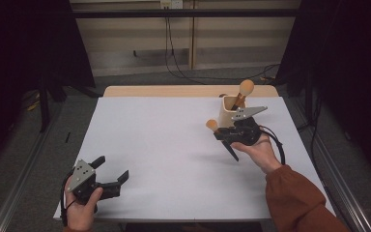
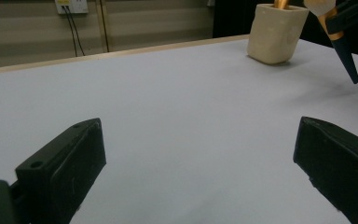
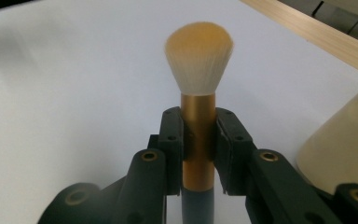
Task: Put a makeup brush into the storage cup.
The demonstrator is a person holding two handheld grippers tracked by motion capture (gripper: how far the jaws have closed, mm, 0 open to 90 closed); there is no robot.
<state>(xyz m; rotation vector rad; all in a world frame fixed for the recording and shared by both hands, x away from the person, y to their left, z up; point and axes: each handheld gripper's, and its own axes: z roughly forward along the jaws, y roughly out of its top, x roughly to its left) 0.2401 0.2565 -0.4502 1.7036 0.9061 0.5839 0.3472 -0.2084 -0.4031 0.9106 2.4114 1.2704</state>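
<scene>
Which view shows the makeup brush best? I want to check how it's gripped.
The right gripper view: the makeup brush stands close up, gold ferrule clamped between the jaws, bristles above. The high view shows it small in the right hand-held gripper; the left gripper view shows its dark handle tip at the edge.

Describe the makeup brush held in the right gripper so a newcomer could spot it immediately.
On the white table, look right to the cream holder. Just in front of it, the right gripper clamps a brush by its gold ferrule. Unlike the brush standing in the holder, it hangs in the air.
</scene>
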